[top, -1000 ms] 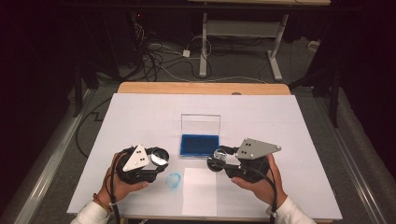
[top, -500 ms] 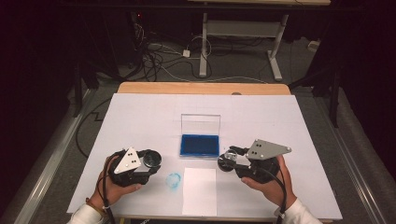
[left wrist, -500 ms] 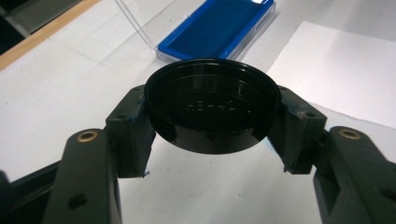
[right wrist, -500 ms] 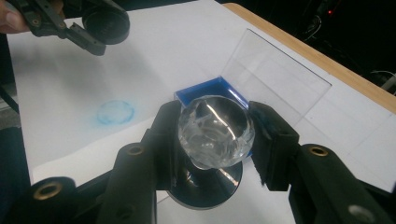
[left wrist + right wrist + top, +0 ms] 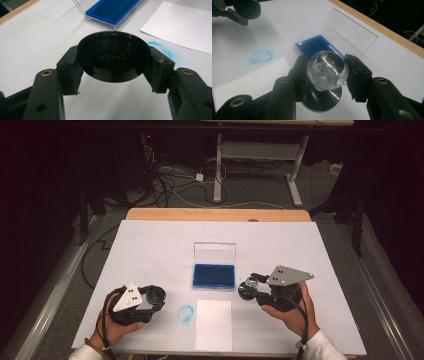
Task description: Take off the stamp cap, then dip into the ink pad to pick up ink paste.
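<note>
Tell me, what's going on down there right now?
Left tongs shut on black cap. Right tongs shut on clear-knobbed stamp. Blue ink pad open, paper sheet bare, blue ring mark beside it. Nothing in the way.

Ink pad [image 5: 214, 275] behind paper sheet [image 5: 214, 325]; ring stain [image 5: 185, 313] left.

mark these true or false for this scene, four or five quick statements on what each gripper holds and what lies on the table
1. The left gripper is shut on a black round cap. True.
2. The right gripper is empty. False: it grips a clear-topped stamp.
3. The blue ink pad case has its clear lid closed. False: the lid stands open.
4. A blue ring mark lies on the table beside the white paper sheet. True.
</note>
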The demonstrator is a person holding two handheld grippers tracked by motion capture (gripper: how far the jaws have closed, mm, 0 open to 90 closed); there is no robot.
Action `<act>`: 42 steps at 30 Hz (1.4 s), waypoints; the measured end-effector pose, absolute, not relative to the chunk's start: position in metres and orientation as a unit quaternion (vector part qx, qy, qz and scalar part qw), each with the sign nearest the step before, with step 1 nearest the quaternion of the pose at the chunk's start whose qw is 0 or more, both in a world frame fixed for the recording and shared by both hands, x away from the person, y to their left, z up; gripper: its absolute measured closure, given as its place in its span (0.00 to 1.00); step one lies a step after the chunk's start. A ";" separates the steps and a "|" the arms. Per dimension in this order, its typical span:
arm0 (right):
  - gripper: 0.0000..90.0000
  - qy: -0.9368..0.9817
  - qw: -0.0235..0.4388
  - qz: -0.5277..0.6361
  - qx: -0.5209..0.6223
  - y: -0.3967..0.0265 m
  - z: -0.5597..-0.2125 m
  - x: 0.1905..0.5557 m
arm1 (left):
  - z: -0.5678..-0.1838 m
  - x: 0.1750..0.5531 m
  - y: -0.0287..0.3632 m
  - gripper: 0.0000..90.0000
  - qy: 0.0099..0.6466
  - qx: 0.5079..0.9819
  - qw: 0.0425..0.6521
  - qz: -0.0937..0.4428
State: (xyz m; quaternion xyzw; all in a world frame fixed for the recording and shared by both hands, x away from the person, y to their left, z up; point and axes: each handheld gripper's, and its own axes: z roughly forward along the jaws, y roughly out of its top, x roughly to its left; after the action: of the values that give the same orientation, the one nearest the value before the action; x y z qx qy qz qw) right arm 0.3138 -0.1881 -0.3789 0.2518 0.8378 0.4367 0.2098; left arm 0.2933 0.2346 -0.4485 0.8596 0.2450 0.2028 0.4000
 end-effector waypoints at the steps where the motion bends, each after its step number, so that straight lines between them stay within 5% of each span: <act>1: 0.64 0.838 0.211 0.436 0.252 -0.188 -0.379 0.314 | -0.450 0.293 0.235 0.41 0.246 0.861 0.396 0.201; 42: 0.64 0.845 0.220 0.412 0.260 -0.155 -0.356 0.366 | -0.452 0.295 0.239 0.41 0.260 0.861 0.394 0.190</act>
State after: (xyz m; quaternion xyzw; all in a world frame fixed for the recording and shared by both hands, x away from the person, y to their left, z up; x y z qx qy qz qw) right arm 0.3657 -0.1548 -0.3559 0.2595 0.8455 0.4117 0.2199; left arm 0.2955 0.2390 -0.4515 0.8607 0.2603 0.1901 0.3941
